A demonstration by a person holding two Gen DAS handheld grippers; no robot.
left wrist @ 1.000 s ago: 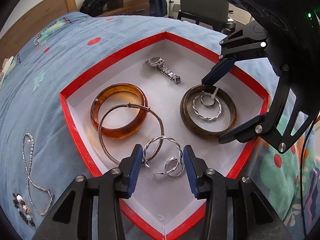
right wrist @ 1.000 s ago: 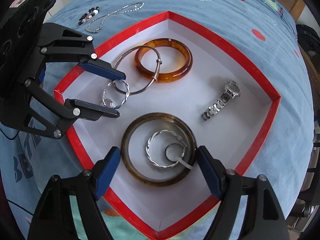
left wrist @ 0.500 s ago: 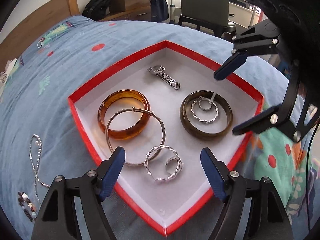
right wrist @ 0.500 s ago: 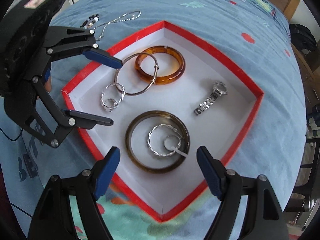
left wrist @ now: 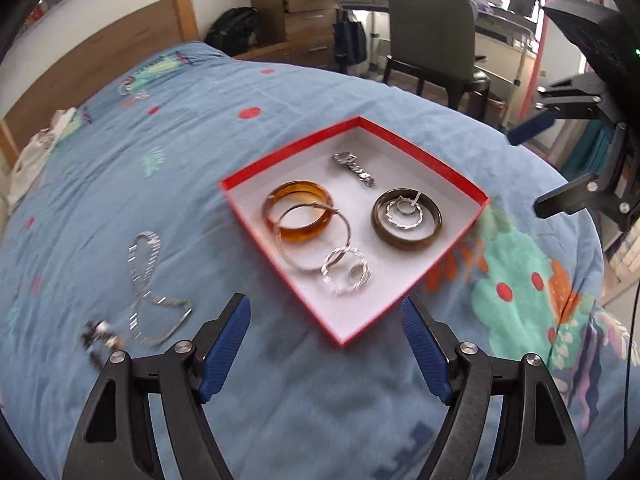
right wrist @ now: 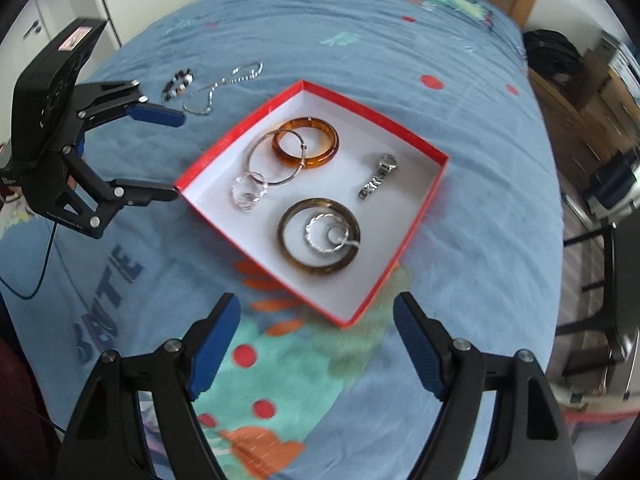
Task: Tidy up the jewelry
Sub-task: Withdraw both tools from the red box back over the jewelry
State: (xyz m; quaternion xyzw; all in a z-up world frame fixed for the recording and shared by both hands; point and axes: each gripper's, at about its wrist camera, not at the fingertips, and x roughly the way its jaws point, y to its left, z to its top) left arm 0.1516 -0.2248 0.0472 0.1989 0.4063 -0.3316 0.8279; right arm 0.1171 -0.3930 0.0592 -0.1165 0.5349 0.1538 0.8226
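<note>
A red box with a white floor lies on the blue bedspread. Inside are an amber bangle, a large thin silver hoop, two twisted silver hoop earrings, a dark brown bangle with silver rings inside it, and a watch. A silver chain and a beaded bracelet lie on the cover left of the box. My left gripper hangs open and empty above the box's near corner. My right gripper is open and empty, raised over the opposite corner.
A wooden headboard is at the far left of the bed. Beyond the bed stand a grey chair, a desk, wooden drawers and a black backpack. A black cable runs from the left gripper across the cover.
The left jaws, close around the twisted hoop earrings a second ago, have spread wide and left them in the box. Both grippers have lifted up and back from the box.
</note>
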